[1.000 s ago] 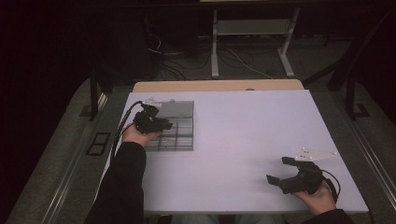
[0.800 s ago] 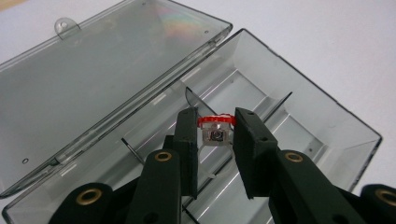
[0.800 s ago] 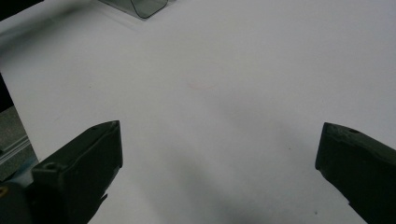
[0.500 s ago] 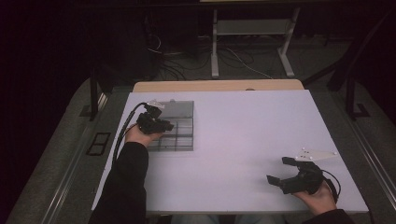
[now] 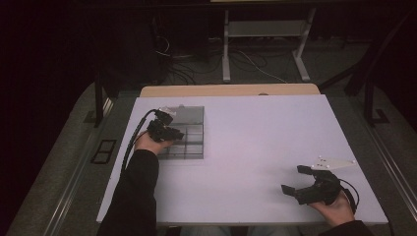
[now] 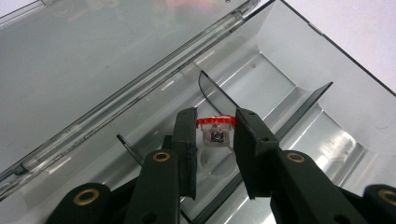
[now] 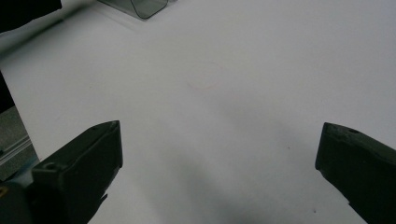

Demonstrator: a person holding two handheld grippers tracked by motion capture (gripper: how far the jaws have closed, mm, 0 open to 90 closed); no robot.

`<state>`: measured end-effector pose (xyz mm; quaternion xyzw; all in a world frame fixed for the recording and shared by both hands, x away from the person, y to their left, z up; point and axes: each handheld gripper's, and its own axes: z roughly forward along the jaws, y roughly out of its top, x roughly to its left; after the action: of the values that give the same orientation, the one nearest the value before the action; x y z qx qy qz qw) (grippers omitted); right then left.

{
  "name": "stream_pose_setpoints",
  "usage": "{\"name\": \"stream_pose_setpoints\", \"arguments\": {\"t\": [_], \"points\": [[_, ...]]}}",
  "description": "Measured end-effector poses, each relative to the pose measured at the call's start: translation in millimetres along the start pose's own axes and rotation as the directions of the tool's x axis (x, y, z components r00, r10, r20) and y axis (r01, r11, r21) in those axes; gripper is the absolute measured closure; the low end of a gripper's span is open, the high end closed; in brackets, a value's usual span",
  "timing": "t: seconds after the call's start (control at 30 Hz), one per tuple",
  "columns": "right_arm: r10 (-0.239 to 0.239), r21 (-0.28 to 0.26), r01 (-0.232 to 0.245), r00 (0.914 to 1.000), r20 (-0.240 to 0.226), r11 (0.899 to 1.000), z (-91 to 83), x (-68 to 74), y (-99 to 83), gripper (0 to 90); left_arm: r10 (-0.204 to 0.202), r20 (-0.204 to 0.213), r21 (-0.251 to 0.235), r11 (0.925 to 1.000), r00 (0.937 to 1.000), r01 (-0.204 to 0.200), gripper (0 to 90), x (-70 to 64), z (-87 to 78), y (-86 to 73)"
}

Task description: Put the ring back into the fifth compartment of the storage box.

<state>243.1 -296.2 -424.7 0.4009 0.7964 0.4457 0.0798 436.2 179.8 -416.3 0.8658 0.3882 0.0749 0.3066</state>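
Left gripper view, left gripper point(image 6: 215, 135) clamping small clear red-rimmed part point(image 6: 215, 135), right gripper point(image 7: 219, 158) wide open

The left forearm, in a dark sleeve, reached up from the bottom edge of the high view and slanted forward toward the left part of the table. The left hand point(image 5: 147, 143) held the left gripper point(image 5: 173, 134) low, its cable looping back along the wrist. In the left gripper view, that gripper point(image 6: 213, 135) pointed steeply down with its jaws drawn close together, a narrow gap between them. The right hand point(image 5: 335, 208) sat near the table's near right corner, holding the right gripper point(image 5: 295, 179) low and pointing left. Its jaws stood wide apart, and the grey plate sat on top.
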Motion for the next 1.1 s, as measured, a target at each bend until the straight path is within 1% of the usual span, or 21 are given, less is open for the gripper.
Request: {"name": "stream_pose_setpoints", "arguments": {"t": [0.13, 0.2, 0.3, 0.33, 0.47, 0.57, 0.7, 0.77, 0.9, 1.03, 1.07, 1.1], "points": [[0.001, -0.002, -0.001, 1.0, -0.001, 1.0, -0.1, -0.3, 0.1, 0.2, -0.008, -0.002, -0.013, 0.9999, 1.0, 0.008, 66.6, 0.4, -0.7, -0.2], [0.0, -0.002, 0.0, 1.0, -0.001, 1.0, -0.2, -0.2, 0.0, 0.2, -0.005, -0.002, -0.014, 0.9999, 1.0, 0.005, 65.1, 0.2, -1.5, -0.2], [0.001, -0.001, -0.001, 1.0, 0.0, 1.0, -0.1, -0.1, 0.0, 0.2, -0.001, -0.002, -0.029, 0.9996, 1.0, 0.001, 61.6, -0.7, -2.8, 0.5], [0.001, -0.001, -0.001, 1.0, 0.0, 1.0, -0.1, -0.2, 0.1, 0.1, -0.01, 0.0, -0.032, 0.9995, 1.0, 0.01, 60.7, -1.7, -3.4, 0.8], [0.002, 0.0, -0.002, 1.0, 0.0, 1.0, 0.0, 0.0, 0.0, 0.2, -0.009, 0.007, -0.034, 0.9994, 0.9999, 0.01, 57.2, -3.2, -7.5, 1.7], [0.002, -0.001, -0.002, 1.0, 0.0, 1.0, 0.1, -0.1, 0.1, 0.2, -0.012, 0.005, -0.036, 0.9993, 0.9999, 0.012, 53.7, -5.6, -11.4, 2.4], [0.0, -0.002, 0.0, 1.0, 0.0, 1.0, 0.1, 0.2, 0.0, 0.2, -0.017, 0.04, -0.067, 0.9976, 0.9991, 0.02, 46.8, -8.4, -19.7, 3.9], [0.003, -0.001, -0.003, 1.0, 0.0, 1.0, 0.3, 0.3, 0.0, 0.2, -0.021, 0.048, -0.087, 0.9959, 0.9986, 0.025, 42.3, -11.3, -23.8, 4.7], [0.003, -0.001, -0.003, 1.0, 0.001, 1.0, 0.0, 0.2, 0.1, 0.1, -0.024, 0.083, -0.121, 0.992, 0.9963, 0.034, 32.9, -15.1, -32.0, 5.7], [0.002, -0.003, -0.002, 1.0, 0.001, 1.0, 0.0, 0.3, 0.0, 0.2, -0.021, 0.087, -0.126, 0.9915, 0.996, 0.032, 24.0, -20.6, -38.8, 6.0], [0.002, -0.003, -0.002, 1.0, 0.001, 1.0, 0.1, 0.4, 0.0, 0.1, -0.026, 0.093, -0.132, 0.9905, 0.9954, 0.038, 22.0, -22.2, -40.4, 5.9], [0.001, -0.002, -0.001, 1.0, 0.0, 1.0, 0.1, 0.4, 0.0, 0.2, -0.019, 0.102, -0.133, 0.9906, 0.9946, 0.033, 20.0, -22.7, -42.3, 6.1]]}}
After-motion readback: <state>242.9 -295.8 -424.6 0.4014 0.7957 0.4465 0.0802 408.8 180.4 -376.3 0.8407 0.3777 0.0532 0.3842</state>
